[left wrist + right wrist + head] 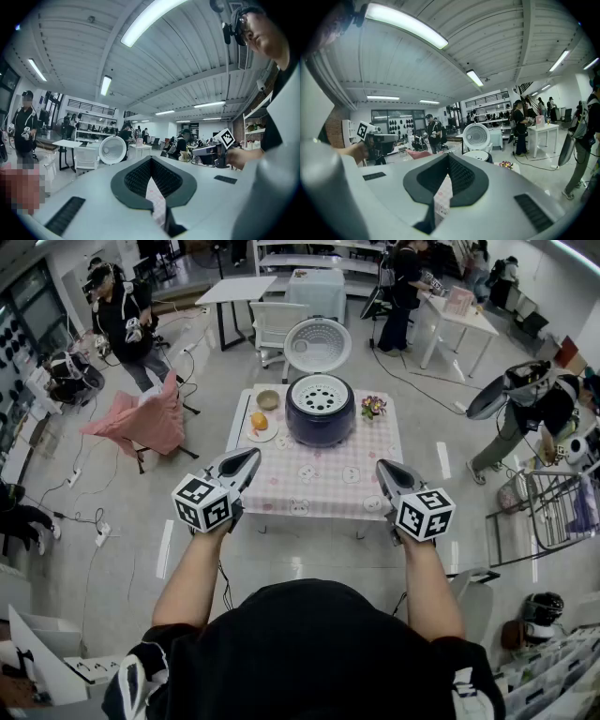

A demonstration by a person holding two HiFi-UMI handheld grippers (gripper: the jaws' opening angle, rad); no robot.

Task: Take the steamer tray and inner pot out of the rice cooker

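Observation:
A dark blue rice cooker stands at the far middle of a small table with a pink checked cloth. Its lid is raised, and a white perforated steamer tray sits in its mouth. The inner pot is hidden under the tray. My left gripper is shut and empty, held over the table's near left part. My right gripper is shut and empty over the near right part. Both are short of the cooker. The right gripper view shows the lid and the cooker's rim ahead.
A plate with an orange fruit and a small bowl lie left of the cooker. A little flower pot stands to its right. A pink-draped chair is left of the table. Several people stand around the room.

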